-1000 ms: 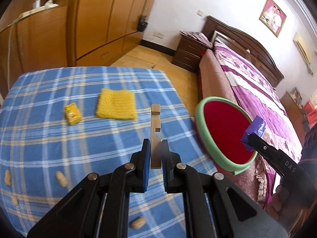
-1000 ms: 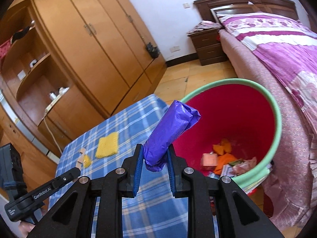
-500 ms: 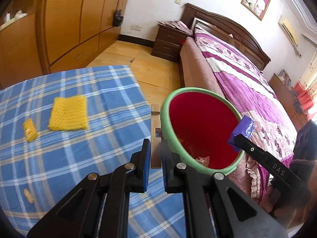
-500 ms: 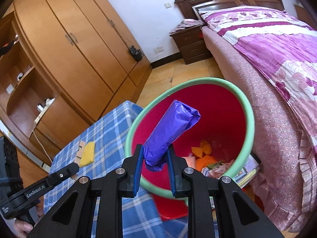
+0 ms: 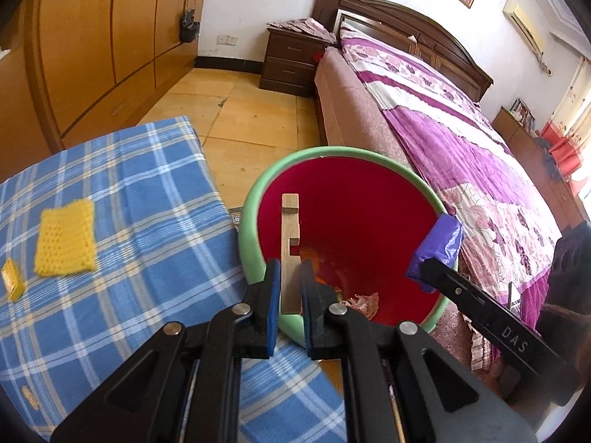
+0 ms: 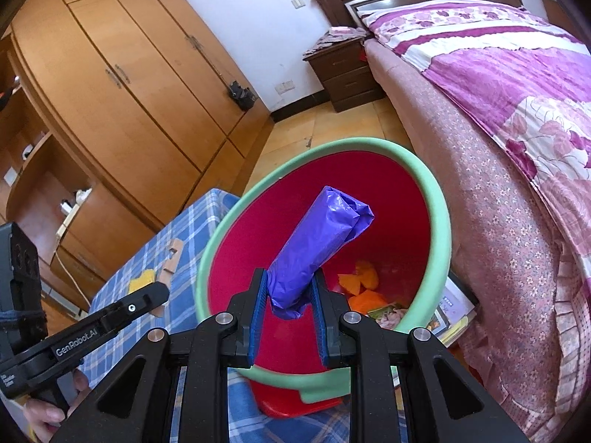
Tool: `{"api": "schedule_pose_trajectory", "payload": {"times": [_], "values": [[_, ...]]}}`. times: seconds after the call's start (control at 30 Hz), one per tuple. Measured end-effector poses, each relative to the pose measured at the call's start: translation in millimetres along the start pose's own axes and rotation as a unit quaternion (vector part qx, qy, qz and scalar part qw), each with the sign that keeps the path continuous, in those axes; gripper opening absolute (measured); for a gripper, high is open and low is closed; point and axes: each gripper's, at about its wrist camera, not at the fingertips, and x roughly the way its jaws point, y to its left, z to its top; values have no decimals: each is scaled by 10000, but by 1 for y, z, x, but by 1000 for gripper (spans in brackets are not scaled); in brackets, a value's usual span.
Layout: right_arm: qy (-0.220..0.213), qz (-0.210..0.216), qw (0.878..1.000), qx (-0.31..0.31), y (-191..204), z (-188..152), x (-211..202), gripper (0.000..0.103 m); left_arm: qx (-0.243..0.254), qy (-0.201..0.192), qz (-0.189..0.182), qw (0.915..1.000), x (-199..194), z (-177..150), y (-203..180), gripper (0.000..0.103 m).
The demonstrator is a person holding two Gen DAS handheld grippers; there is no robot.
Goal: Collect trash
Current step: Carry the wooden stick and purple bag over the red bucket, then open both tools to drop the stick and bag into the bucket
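Observation:
My left gripper [image 5: 289, 288] is shut on a notched wooden stick [image 5: 290, 243] and holds it over the near left rim of the red trash bin with a green rim [image 5: 255, 199]. My right gripper [image 6: 288, 295] is shut on a rolled purple plastic bag [image 6: 321, 240] and holds it over the bin's [image 6: 439, 206] mouth. The bin holds orange peel [image 6: 364, 275] and wrappers at its bottom. The right gripper with the purple bag [image 5: 439, 243] shows in the left wrist view at the bin's right rim. The left gripper [image 6: 162, 288] with the stick [image 6: 171, 262] shows in the right wrist view.
The table with the blue plaid cloth [image 5: 129, 221] lies left of the bin, carrying a yellow knitted square [image 5: 64, 238] and a small yellow packet [image 5: 13, 284]. A bed [image 5: 461, 140] stands right of the bin. A wardrobe [image 6: 140, 74] and a nightstand [image 5: 291, 62] stand beyond.
Both grippers have moved towards the bin with their loads. The stick has gone from above the table edge to over the bin's left rim. The purple bag is deeper over the bin's mouth.

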Motion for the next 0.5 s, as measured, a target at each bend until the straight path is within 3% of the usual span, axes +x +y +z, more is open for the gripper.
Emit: {"api": "schedule_pose_trajectory", "payload": {"times": [0.37,0.5], "values": [[96,-46,9999,91,-14,1,11,24,96,115,-122,9998,20,1,-6,10],[125,-36,9998,127,-15,0,14,25,34,114,-114,9999,18,0,-3,24]]}}
